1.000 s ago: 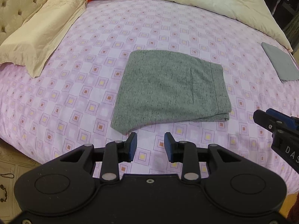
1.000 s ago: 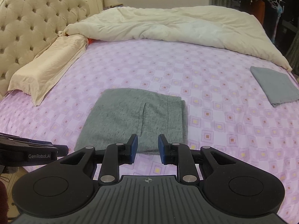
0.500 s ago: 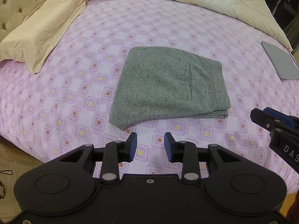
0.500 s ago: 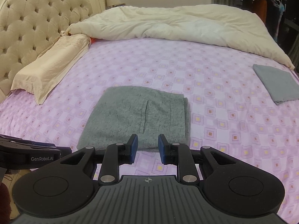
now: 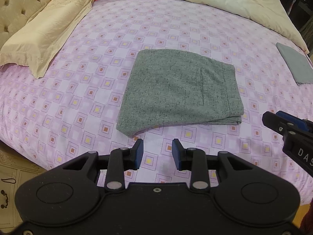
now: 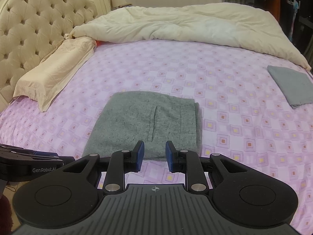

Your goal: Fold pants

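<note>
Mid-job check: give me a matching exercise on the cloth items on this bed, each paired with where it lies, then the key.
Things:
1. speckled grey folded pants
2. smooth grey folded cloth
3. beige satin pillow
4. cream rumpled duvet

Places:
A. along the tufted headboard
B. far right edge of the pink patterned sheet
C. bunched across the far side of the bed
D. middle of the sheet, just ahead of both grippers

Pairs: 1-D, 2-B, 3-A, 4-C

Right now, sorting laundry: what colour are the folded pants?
Speckled grey folded pants, clearest in the left wrist view.
</note>
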The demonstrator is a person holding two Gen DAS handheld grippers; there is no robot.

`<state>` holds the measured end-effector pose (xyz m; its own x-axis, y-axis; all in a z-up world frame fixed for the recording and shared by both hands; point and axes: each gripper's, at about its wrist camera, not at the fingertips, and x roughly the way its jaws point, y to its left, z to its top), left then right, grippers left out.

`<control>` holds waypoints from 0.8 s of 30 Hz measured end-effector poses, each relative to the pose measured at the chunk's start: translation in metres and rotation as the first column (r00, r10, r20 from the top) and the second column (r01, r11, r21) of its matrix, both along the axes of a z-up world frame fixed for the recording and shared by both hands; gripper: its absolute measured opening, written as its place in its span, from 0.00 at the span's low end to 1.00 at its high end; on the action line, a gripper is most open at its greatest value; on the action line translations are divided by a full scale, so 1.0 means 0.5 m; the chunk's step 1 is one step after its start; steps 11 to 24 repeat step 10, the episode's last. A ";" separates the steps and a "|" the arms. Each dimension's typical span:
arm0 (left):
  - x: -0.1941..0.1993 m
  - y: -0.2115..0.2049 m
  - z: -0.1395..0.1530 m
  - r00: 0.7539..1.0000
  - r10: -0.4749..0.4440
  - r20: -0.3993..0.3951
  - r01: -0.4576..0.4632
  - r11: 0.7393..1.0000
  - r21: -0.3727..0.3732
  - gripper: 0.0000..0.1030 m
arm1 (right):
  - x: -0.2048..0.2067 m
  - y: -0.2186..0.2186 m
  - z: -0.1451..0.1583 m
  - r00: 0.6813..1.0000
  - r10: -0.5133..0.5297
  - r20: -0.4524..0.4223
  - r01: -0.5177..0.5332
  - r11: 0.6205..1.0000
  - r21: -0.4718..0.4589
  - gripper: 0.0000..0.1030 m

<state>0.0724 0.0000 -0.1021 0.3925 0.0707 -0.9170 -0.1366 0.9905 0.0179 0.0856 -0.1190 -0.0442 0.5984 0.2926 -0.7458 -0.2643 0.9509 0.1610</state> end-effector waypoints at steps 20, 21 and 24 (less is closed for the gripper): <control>0.001 -0.007 0.000 1.000 0.000 0.008 0.000 1.000 0.004 0.42 | 0.002 -0.009 0.000 1.000 0.002 -0.006 -0.002 1.000 0.008 0.23; 0.001 -0.007 0.000 1.000 0.000 0.008 0.000 1.000 0.004 0.42 | 0.002 -0.009 0.000 1.000 0.002 -0.006 -0.002 1.000 0.008 0.23; 0.001 -0.007 0.000 1.000 0.000 0.008 0.000 1.000 0.004 0.42 | 0.002 -0.009 0.000 1.000 0.002 -0.006 -0.002 1.000 0.008 0.23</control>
